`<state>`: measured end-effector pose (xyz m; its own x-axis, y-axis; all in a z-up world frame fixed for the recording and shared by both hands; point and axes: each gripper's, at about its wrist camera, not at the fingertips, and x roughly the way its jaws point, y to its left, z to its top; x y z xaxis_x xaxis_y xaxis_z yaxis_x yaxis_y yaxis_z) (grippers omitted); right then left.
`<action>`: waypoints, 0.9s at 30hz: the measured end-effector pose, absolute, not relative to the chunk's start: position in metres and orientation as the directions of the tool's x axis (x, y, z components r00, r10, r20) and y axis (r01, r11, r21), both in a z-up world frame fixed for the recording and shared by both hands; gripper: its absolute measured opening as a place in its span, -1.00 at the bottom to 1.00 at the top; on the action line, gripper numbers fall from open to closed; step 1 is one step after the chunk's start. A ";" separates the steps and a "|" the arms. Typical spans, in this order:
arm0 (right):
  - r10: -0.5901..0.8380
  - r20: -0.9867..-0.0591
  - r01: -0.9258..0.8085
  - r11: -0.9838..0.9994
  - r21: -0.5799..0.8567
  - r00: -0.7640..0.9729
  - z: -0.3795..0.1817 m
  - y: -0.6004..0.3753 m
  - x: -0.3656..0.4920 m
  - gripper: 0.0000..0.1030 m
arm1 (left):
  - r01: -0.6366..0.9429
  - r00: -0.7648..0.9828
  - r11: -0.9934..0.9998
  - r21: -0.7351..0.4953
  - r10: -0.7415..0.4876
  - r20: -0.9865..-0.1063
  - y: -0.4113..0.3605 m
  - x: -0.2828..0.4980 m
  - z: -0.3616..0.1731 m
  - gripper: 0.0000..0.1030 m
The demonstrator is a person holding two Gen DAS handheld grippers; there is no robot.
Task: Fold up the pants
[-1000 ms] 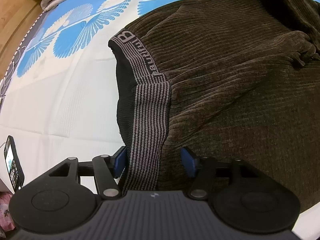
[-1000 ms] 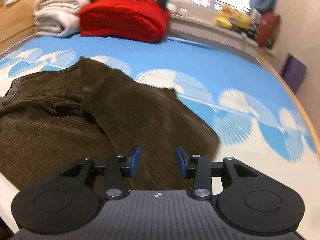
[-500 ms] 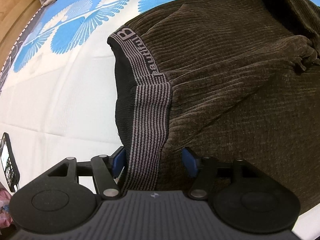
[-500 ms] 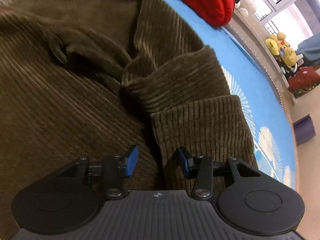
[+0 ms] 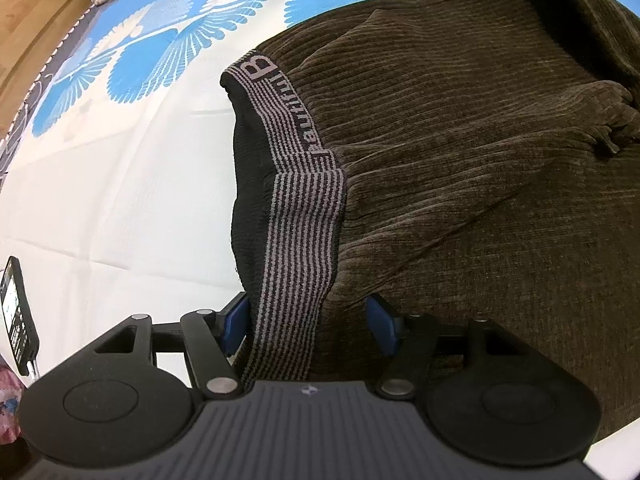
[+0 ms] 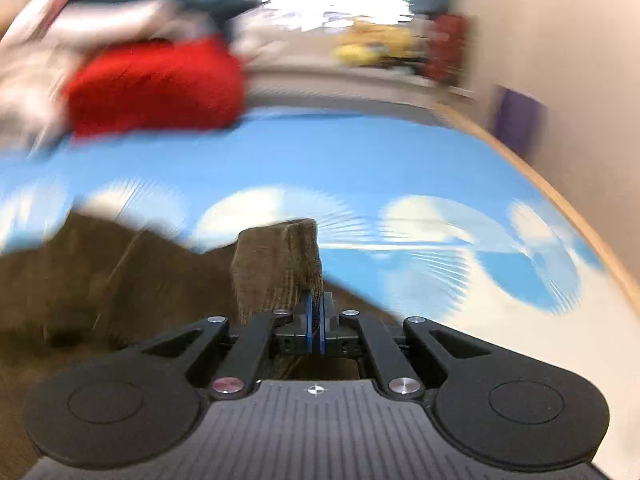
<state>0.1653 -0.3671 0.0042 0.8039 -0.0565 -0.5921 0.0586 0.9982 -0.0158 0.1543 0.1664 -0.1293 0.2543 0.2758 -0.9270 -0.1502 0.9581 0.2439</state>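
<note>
Dark brown corduroy pants (image 5: 480, 160) lie spread on the bed, their striped grey waistband (image 5: 304, 216) running down toward the camera. My left gripper (image 5: 308, 320) points down over the waistband's near end. It is open, and the band and some corduroy lie between its blue pads. In the blurred right wrist view, my right gripper (image 6: 316, 324) is shut on the leg cuff (image 6: 276, 264), which stands up above the pads. The remaining pants (image 6: 120, 280) trail off to the left below it.
A blue and white fan-print sheet (image 5: 120, 160) covers the bed. A phone (image 5: 16, 312) stands at the near left edge. A red folded blanket (image 6: 156, 84) and pale towels sit at the far end. A wooden bed edge (image 6: 560, 200) and a purple box (image 6: 520, 120) are on the right.
My right gripper dropped over the leg cuffs with its jaws apart, then shut on a cuff and swung up with it. The left gripper has kept still over the waistband.
</note>
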 end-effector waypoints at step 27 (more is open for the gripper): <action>-0.159 -0.903 0.734 0.645 0.211 0.399 -0.110 -0.610 0.065 0.06 | -0.159 0.261 0.957 0.242 0.277 -0.925 0.168 0.144 -0.128 0.42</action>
<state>0.0655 -0.6103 -0.1095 0.3995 -0.1590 -0.9028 0.7344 0.6450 0.2113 0.1439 0.1676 -0.1285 0.2610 0.2772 -0.9247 -0.1593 0.9571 0.2420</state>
